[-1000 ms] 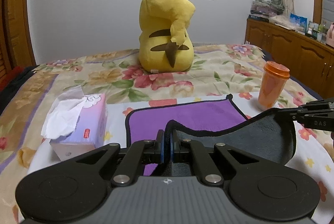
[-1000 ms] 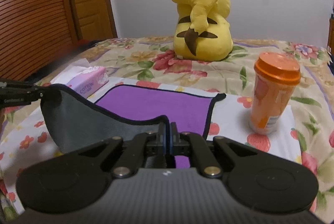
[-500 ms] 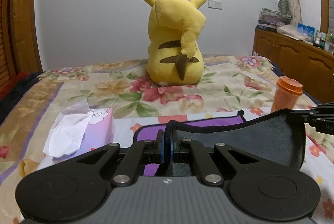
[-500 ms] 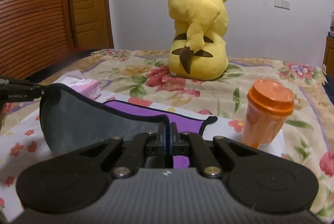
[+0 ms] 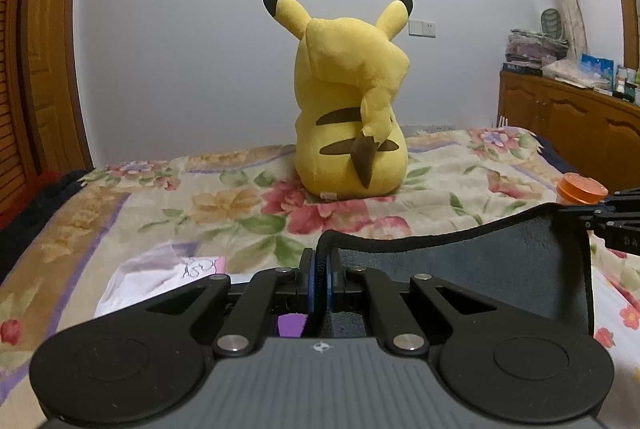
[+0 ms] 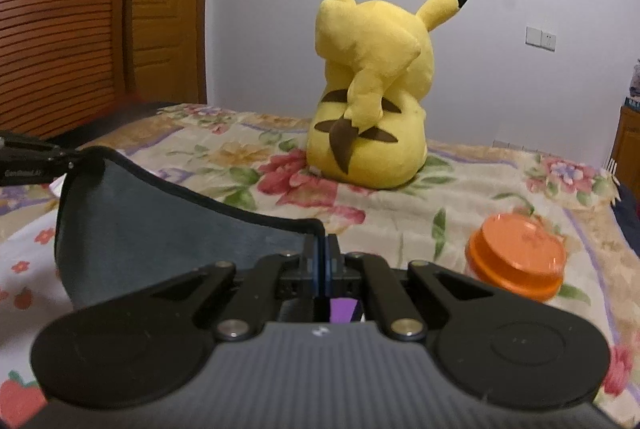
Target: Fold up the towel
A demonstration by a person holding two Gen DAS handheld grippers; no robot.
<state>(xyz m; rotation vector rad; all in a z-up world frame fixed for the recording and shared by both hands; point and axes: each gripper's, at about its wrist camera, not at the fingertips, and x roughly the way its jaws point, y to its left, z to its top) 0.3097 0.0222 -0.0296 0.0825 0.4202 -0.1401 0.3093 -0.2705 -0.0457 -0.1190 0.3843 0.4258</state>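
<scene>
The towel [image 5: 472,273] is grey on the side facing me, with a black hem and a purple other face. My left gripper [image 5: 320,263] is shut on one corner of its near edge. My right gripper [image 6: 324,255] is shut on the other corner, and the towel [image 6: 160,221] hangs stretched between them above the bed. A sliver of purple [image 5: 292,325] shows under the left gripper. The right gripper also shows at the right edge of the left wrist view [image 5: 600,217]. The left gripper shows at the left edge of the right wrist view [image 6: 52,161].
A yellow Pikachu plush [image 5: 348,109] sits on the floral bedspread [image 5: 224,205] ahead. A tissue box [image 5: 168,277] lies to the left. An orange lidded cup [image 6: 516,253] stands to the right. A wooden cabinet [image 5: 580,125] is far right, a wooden door [image 6: 80,13] left.
Both grippers have lifted the towel's near edge higher and carried it forward. The purple face on the bed is now almost hidden, and the cup and tissue box sit lower in view.
</scene>
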